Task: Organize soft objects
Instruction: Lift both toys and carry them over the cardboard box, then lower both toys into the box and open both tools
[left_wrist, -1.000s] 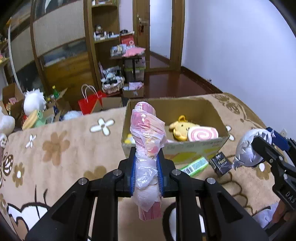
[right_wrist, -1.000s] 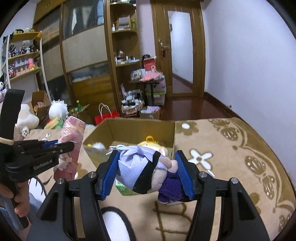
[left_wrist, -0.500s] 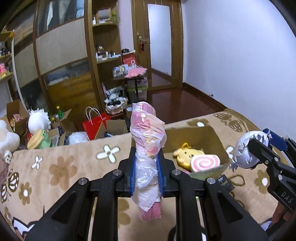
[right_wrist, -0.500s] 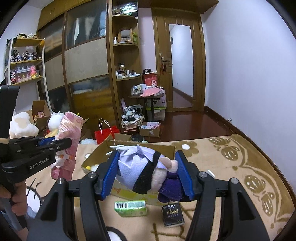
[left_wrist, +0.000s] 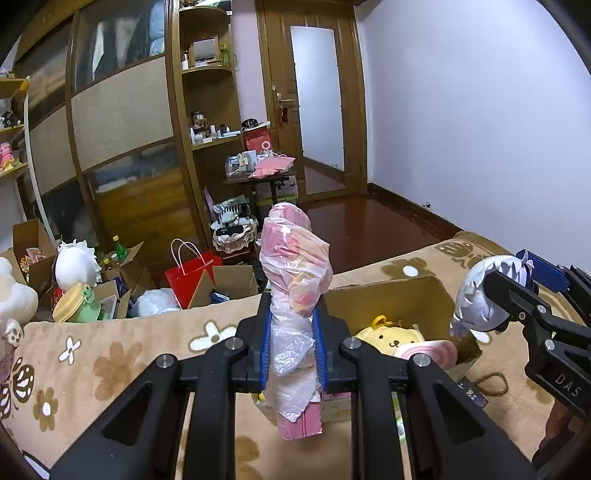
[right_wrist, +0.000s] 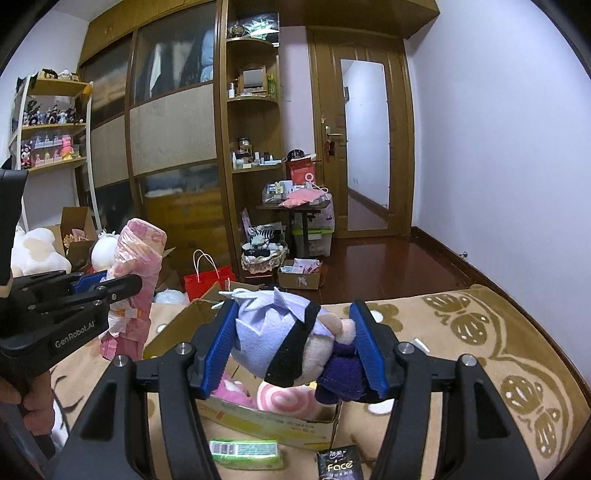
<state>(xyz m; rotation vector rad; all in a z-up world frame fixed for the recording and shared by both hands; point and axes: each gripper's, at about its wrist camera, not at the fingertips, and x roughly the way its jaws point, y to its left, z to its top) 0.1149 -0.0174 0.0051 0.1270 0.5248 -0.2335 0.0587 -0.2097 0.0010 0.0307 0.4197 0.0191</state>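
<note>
My left gripper (left_wrist: 291, 350) is shut on a pink roll wrapped in clear plastic (left_wrist: 293, 280), held upright in the air before the cardboard box (left_wrist: 399, 299). The roll also shows in the right wrist view (right_wrist: 135, 280). My right gripper (right_wrist: 295, 350) is shut on a purple-haired plush doll (right_wrist: 284, 339), held above the box (right_wrist: 177, 325). The doll shows at the right of the left wrist view (left_wrist: 476, 295). Inside the box lie a yellow plush (left_wrist: 391, 338) and a pink swirl roll plush (right_wrist: 280, 398).
The box stands on a tan flowered blanket (left_wrist: 110, 354). A green packet (right_wrist: 243, 448) and a black Face packet (right_wrist: 340, 467) lie in front of the box. Beyond the blanket are a red bag (left_wrist: 192, 277), open boxes, plush toys (left_wrist: 75, 266) and wooden cabinets.
Both grippers have risen with their loads. The box now sits lower in both views and more of the room shows. Both grips are unchanged.
</note>
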